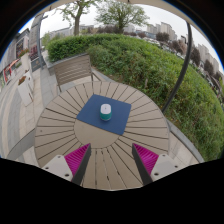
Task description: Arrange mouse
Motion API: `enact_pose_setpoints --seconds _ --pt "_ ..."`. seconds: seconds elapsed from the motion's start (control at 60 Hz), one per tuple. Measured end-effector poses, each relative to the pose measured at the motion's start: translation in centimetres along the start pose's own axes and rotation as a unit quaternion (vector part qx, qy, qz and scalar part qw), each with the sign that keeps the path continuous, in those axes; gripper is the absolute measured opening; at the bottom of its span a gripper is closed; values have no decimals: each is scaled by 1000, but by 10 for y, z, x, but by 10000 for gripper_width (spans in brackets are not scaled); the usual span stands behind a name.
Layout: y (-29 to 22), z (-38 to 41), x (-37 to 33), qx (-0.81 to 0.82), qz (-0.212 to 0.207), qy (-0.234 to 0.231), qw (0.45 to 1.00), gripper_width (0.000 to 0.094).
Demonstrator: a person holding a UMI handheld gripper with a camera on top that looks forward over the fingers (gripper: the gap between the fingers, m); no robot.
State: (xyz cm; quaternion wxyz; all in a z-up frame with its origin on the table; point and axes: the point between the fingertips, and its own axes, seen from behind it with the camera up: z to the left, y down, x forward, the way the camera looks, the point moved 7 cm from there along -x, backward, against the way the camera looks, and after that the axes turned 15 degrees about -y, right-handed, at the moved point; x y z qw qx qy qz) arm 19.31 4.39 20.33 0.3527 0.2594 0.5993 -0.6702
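You're over a round slatted wooden table (60,125). A slatted wooden bench (75,70) stands at its far left edge, a green hedge (150,60) beyond. A dark blue square mat (104,115) lies mid-table, ahead of the fingers. On it stands a small white-and-teal mouse-like object (106,112); no containers. Your gripper (110,158) is wide open, holding nothing.

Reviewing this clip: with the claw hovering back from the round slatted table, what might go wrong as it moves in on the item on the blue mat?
1. The claw is open and well short of the small white-and-teal object; that object looks small, so the fingers may straddle it unevenly.
2. The blue mat lies loose on the slatted table; a push might slide it.
3. Gaps between slats could catch a fingertip.
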Motion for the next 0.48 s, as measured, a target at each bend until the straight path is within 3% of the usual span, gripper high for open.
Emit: enact_pose_setpoints --seconds 0.183,0.483 --pt "45 12 -38 14 13 -10 1000 839" --pt "33 13 -44 -4 -13 -15 1000 838"
